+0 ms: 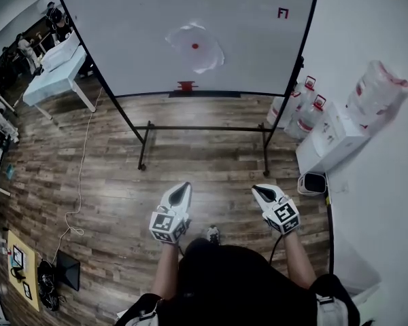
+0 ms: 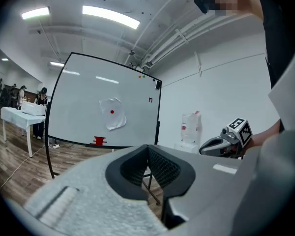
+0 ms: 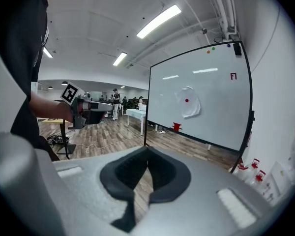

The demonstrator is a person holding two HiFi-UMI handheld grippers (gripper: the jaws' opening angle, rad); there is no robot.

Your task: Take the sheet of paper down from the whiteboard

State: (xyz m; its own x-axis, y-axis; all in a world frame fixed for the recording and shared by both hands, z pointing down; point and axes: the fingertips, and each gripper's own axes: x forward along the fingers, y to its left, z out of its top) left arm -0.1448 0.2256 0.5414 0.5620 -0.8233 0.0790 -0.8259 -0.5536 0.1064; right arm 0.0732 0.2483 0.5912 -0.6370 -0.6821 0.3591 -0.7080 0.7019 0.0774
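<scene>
The whiteboard stands on a black frame ahead of me. A crumpled white sheet of paper hangs at its middle, pinned by a small red magnet. The same paper shows in the left gripper view, and the paper in the right gripper view too. My left gripper and right gripper are held side by side over the wood floor, well short of the board. Both point toward it. The left gripper is shut with nothing in it. The right gripper also has its pads together and holds nothing.
A red object sits on the board's lower rail. The stand's black legs reach out over the floor. White boxes, jugs and a bag line the right wall. A white table and a floor cable lie left.
</scene>
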